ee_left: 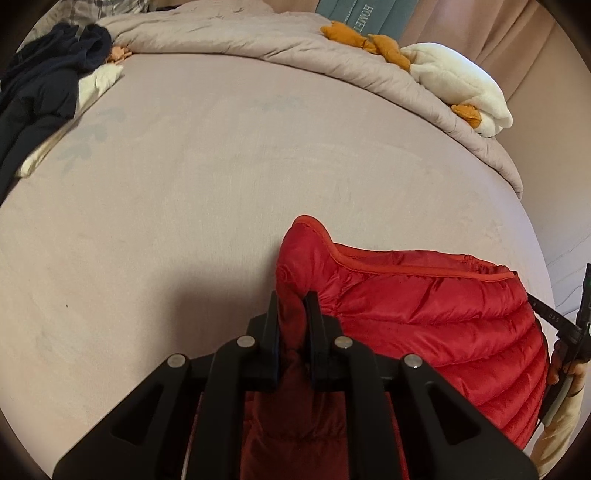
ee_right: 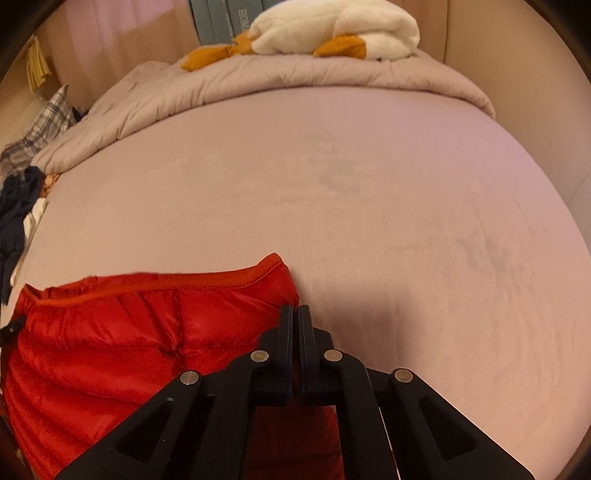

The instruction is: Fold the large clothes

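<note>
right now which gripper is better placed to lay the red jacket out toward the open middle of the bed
Left, probably. The left hand-held gripper is visibly clamped on a bunched fold of the red down jacket, with bare bedsheet ahead. The right hand-held gripper looks shut at the jacket's edge, but its hold is less evident.

We see a bright red quilted jacket (ee_left: 424, 306) with an orange-red trim on a dusty-pink bed sheet (ee_left: 221, 166) printed with faint grey leaves. Our hand-held grippers (ee_left: 293, 306) (ee_right: 294, 321) are black. Farther off lie a white plush goose (ee_right: 332, 29) with mustard-orange parts, navy clothes (ee_left: 40, 88) and a grey plaid fabric (ee_right: 40, 129).
</note>
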Tool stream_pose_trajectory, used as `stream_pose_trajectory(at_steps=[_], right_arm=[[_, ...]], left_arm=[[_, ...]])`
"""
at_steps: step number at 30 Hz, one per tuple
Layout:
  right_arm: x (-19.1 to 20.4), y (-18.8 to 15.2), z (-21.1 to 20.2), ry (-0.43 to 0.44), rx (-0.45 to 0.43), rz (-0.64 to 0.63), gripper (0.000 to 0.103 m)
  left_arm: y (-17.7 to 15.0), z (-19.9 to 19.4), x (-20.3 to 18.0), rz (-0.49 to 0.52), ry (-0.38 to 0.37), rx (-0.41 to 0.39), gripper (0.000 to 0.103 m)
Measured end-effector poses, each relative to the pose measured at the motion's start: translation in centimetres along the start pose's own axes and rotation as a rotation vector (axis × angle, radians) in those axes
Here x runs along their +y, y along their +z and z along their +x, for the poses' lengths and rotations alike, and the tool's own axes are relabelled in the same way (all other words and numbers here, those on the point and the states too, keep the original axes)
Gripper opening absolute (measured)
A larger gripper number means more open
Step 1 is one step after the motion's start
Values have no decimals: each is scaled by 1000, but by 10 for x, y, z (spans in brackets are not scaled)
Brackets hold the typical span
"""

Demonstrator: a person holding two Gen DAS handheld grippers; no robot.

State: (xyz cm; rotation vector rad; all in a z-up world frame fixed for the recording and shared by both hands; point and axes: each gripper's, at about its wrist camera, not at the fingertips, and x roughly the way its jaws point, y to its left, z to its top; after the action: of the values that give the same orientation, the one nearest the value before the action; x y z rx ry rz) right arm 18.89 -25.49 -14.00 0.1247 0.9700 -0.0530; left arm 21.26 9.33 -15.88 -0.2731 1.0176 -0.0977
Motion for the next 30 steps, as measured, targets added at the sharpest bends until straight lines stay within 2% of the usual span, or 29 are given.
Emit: stream_pose_trajectory(at_steps=[6,8,10,12,13,14,15,17,19,21,25,27,30], right_arm=[[5,0,-9,-34,-6,-12,2],[5,-1,-21,-53,-35,-7,2],[7,-3,-37,-68,-67,-17,2],[8,-4,-54,-83,-106,-29,4],[9,-4,-64,-86,-128,-35,10],[11,-5,-77,-90,-154,-43,22],[12,-6,-88,-88,-178,-50,37],[16,-10,-111,-77,-236,-61,51],[19,-14,-132,-67,-283,-76,56],[24,-19,-152,-62,-325,-91,68],[38,-32,-181,-29,-399,-122,80],[41,-37,-188,-20,-419,-136,92],[43,-46,-195,7,-454,-139,98]], left_arm=[[-5,-16,0,-24,14,-19,20],[-7,-30,-2,-29,15,-37,28],[-10,-47,-3,-39,14,-65,51],[-14,-71,-5,-50,-5,-112,62],[-16,-83,-6,-53,-16,-133,68],[-17,-93,-8,-55,-25,-149,72],[-19,-105,-10,-59,-34,-170,81],[-22,-125,-15,-61,-52,-208,91],[-27,-145,-21,-57,-65,-245,103],[-32,-159,-28,-47,-71,-276,103],[-51,-181,-35,-36,-81,-306,103],[-58,-185,-36,-36,-84,-307,103],[-72,-188,-36,-42,-82,-299,103]])
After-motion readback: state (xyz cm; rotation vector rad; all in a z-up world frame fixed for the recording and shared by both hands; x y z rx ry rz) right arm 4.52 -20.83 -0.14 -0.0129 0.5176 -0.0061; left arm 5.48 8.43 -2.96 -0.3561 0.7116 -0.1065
